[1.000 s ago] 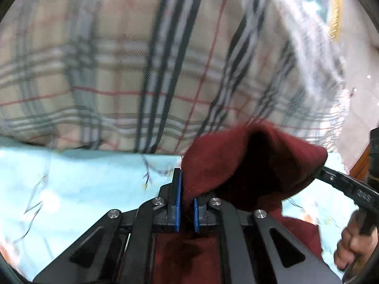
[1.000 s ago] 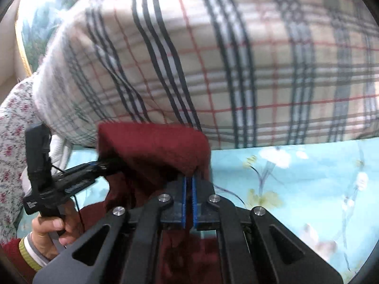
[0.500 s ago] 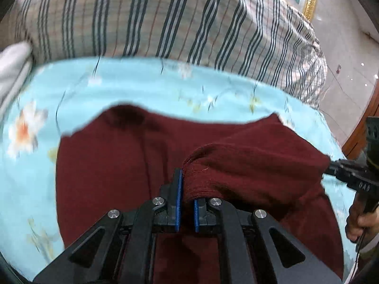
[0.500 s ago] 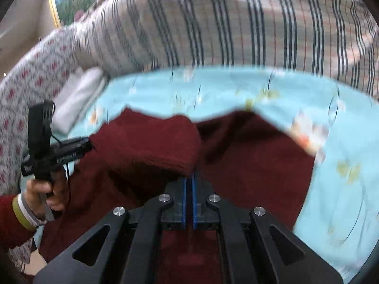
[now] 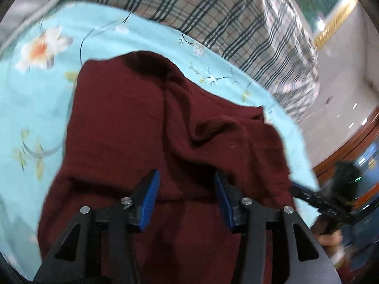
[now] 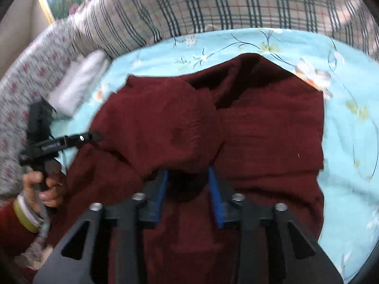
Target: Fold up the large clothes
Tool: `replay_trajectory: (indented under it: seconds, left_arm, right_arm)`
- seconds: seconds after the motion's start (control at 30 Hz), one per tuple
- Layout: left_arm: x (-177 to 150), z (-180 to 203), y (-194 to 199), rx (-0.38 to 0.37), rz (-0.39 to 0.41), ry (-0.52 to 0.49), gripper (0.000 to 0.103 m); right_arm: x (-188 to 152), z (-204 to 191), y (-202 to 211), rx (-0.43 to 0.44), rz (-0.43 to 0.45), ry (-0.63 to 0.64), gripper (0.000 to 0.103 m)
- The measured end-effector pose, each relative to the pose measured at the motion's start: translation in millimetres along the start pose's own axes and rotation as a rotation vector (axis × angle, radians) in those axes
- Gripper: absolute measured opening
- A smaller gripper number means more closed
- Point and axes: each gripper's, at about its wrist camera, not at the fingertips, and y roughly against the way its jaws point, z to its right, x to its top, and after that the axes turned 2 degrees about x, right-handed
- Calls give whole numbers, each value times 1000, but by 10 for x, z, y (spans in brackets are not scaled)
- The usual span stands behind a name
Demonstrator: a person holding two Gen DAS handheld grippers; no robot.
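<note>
A dark red knitted garment (image 5: 132,127) lies on the light blue floral sheet (image 5: 35,94), with a folded-over layer bunched at its near part. My left gripper (image 5: 187,177) is open, its blue pads apart just above the fold. In the right wrist view the same garment (image 6: 267,127) lies spread, and my right gripper (image 6: 188,172) is open with the fold's edge resting between its pads. The left gripper also shows in the right wrist view (image 6: 92,136) at the garment's left edge. The right gripper shows at the right in the left wrist view (image 5: 293,188).
A plaid beige blanket (image 5: 213,9) is heaped along the far side of the bed (image 6: 236,4). A white folded cloth (image 6: 78,80) lies at the far left beside a red-flowered fabric (image 6: 21,90). Floor and wooden furniture (image 5: 350,146) lie beyond the bed's right edge.
Both grippers carried the garment's edge forward and down onto the garment, then opened and let it go. The folded layer now rests on the garment.
</note>
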Motion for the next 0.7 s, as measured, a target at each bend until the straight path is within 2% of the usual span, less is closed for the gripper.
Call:
replay_trajectory:
  seconds: [0.1,0.17,0.23,0.3,0.4,0.47,0.53,0.57,0.63,0.67,0.7]
  left_arm:
    - [-24,-30,-3,-115,-36,102,61]
    - [-20,42,-57,-164,-59,124,61]
    - [-28,127,-118,-180,-83,124,62]
    - [-20,180,-187,-180,-97,138,69]
    - [21,166,-289,-186,-119,188,73]
    - [71,174,-376,-199,-131,207,73]
    - [91,159,-439,-207,-137,212,73]
    - [98,153,-472,-214,-136,211,71]
    - [104,162,-512,-201,-131,179,49]
    - [100,164,-520,-189,-134,158,18]
    - [96,153,-520,-186,-140,147,3]
  right_arm:
    - [32,235,83,88,54,-138,46]
    - [94,364,60,83,84,-211,46]
    - [158,400,-46,77,71,-244,46]
    - [197,386,-161,92,54,-261,47]
    - [245,278,-364,103,6,-237,47]
    - [221,172,-415,162,-30,-208,49]
    - [176,-51,-460,216,-93,-120,49]
    - [146,-121,-448,228,-106,-88,49]
    - [120,-133,-377,244,-94,-87,50]
    - [124,-80,-327,252,-77,-112,51]
    - [135,-23,-284,255,-59,-136,51]
